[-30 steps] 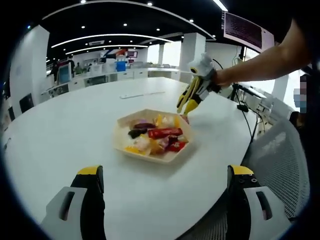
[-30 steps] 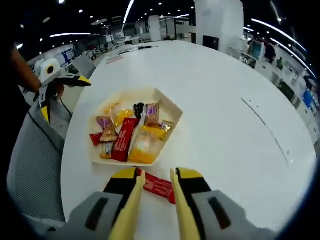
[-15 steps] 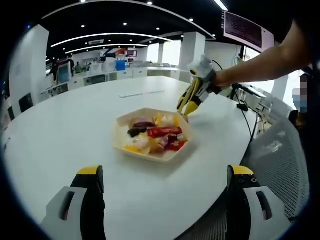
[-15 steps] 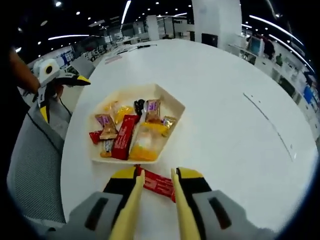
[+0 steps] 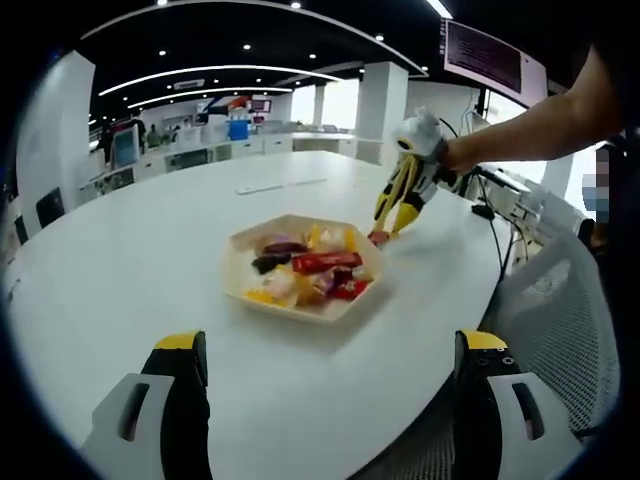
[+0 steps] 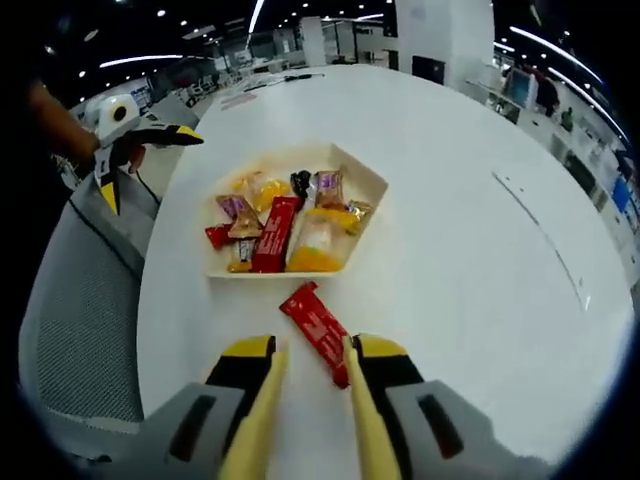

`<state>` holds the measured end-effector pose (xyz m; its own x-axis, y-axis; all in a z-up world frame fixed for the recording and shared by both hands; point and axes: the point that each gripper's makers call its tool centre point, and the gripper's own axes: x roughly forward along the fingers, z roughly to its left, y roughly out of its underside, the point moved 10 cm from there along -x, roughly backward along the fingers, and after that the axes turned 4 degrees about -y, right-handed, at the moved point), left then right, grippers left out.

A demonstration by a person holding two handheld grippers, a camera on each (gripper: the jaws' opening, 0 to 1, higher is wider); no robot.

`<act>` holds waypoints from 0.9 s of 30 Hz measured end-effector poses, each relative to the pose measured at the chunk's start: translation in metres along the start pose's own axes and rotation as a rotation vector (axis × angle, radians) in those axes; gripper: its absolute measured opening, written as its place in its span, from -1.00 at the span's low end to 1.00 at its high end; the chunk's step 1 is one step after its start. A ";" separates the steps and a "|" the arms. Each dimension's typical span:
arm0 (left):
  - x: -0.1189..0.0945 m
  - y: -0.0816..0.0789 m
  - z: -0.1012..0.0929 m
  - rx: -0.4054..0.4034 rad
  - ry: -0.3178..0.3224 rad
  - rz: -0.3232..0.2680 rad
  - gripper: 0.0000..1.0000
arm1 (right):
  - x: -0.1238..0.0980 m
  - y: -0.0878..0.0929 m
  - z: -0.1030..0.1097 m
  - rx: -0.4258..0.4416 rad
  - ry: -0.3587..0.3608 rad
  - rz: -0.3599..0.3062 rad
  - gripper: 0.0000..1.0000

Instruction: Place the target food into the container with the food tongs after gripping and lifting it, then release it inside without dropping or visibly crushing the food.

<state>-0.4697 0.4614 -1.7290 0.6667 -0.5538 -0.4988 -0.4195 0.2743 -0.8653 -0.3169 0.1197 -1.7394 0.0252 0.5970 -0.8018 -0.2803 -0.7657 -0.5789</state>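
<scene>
A red snack bar lies on the white table just in front of the beige tray, which holds several wrapped snacks. My right gripper carries yellow tongs that stand a little apart, open, and the bar's near end lies between their tips. From the left gripper view, the right gripper reaches in from the right, its tongs pointing down at the red bar beside the tray. My left gripper is wide open and holds nothing, well short of the tray. It also appears as the left gripper.
The round white table has bare surface to the right of the tray. A grey mesh chair stands at the table's edge by the left gripper. A person's arm holds the right gripper. Desks and a monitor stand behind.
The right gripper has drawn back from the tray, so more of the red bar now shows ahead of the tongs. The bar stays on the table. The left gripper has not moved.
</scene>
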 end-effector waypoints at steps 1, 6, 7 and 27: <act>0.000 0.000 0.000 0.001 0.000 0.000 0.99 | 0.000 -0.001 0.001 -0.041 0.012 0.008 -0.40; 0.000 0.000 0.000 0.004 0.000 0.002 0.99 | -0.001 -0.012 -0.004 -0.069 0.054 -0.030 -0.41; 0.000 0.000 0.000 0.004 0.000 0.004 0.99 | 0.001 -0.014 -0.005 -0.087 0.053 -0.029 -0.41; -0.001 0.000 0.002 -0.022 -0.013 -0.001 0.99 | 0.021 -0.010 -0.006 -0.160 0.046 0.058 -0.47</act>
<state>-0.4688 0.4639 -1.7291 0.6752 -0.5437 -0.4986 -0.4323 0.2560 -0.8646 -0.3081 0.1380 -1.7514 0.0581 0.5417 -0.8386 -0.1259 -0.8293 -0.5444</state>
